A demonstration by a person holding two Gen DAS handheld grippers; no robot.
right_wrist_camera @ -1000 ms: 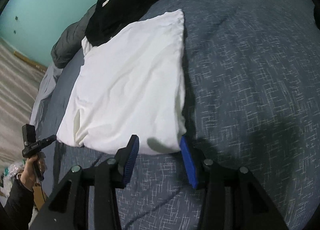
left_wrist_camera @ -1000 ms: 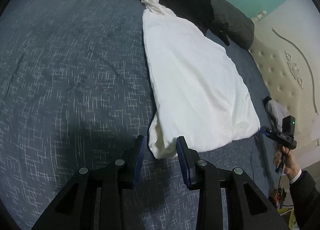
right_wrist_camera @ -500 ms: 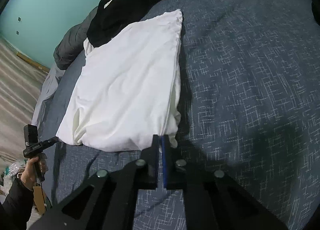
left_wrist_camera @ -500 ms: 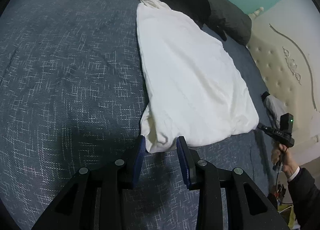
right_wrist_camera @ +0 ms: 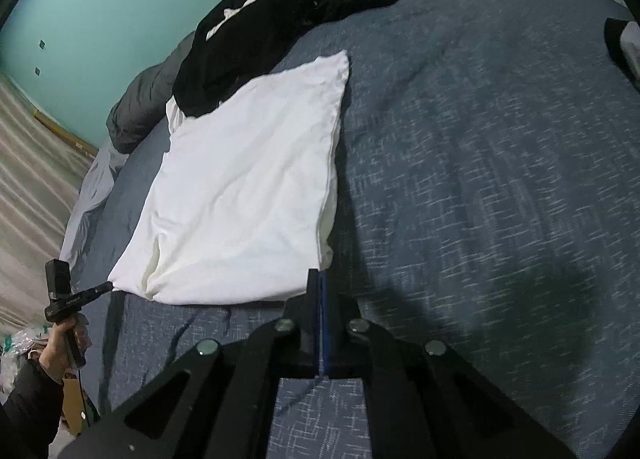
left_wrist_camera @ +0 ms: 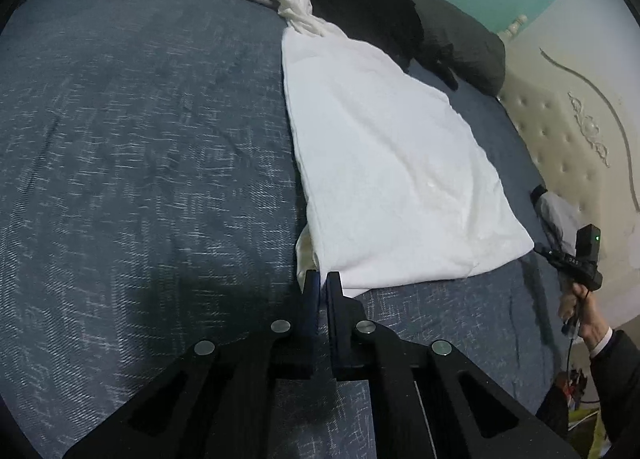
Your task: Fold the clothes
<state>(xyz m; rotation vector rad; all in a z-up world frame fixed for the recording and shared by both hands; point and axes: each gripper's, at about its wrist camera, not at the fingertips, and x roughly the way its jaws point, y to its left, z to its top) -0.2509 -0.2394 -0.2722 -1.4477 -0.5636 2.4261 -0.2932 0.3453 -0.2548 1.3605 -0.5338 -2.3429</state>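
Folded garment [left_wrist_camera: 392, 163] lies flat on the bed [left_wrist_camera: 140, 131], long axis running away from both tools. Left tool [left_wrist_camera: 320, 279] sits at its near left corner, right tool [right_wrist_camera: 319, 277] at its near right corner, each with the corner between its jaws. Dark clothes pile [left_wrist_camera: 360, 3] lies behind the garment, overlapping its far end, with a rolled quilt [left_wrist_camera: 464, 47] beyond it along the bed's edge. Headboard [left_wrist_camera: 568, 131] stands to the right of the bed in the left wrist view.
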